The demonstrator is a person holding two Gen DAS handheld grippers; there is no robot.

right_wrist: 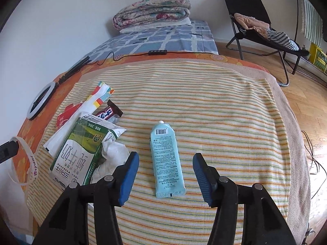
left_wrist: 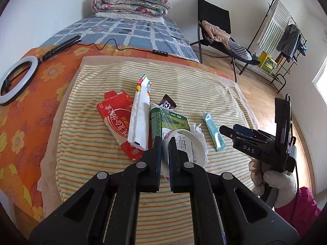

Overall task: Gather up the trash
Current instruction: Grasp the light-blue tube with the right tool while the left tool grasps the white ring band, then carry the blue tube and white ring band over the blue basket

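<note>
The left black two-finger gripper with blue pads (left_wrist: 165, 140) has its jaws drawn nearly together, pinching a thin white band (left_wrist: 196, 140). The right black blue-padded gripper (right_wrist: 165, 161) is spread wide, gripped by a white-gloved hand (left_wrist: 271, 181).

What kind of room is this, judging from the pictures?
Most likely a bedroom in a home. There is a bed with a folded quilt at its far end, a folding chair with clothes thrown on it, and a clothes rack standing on the wooden floor.
</note>
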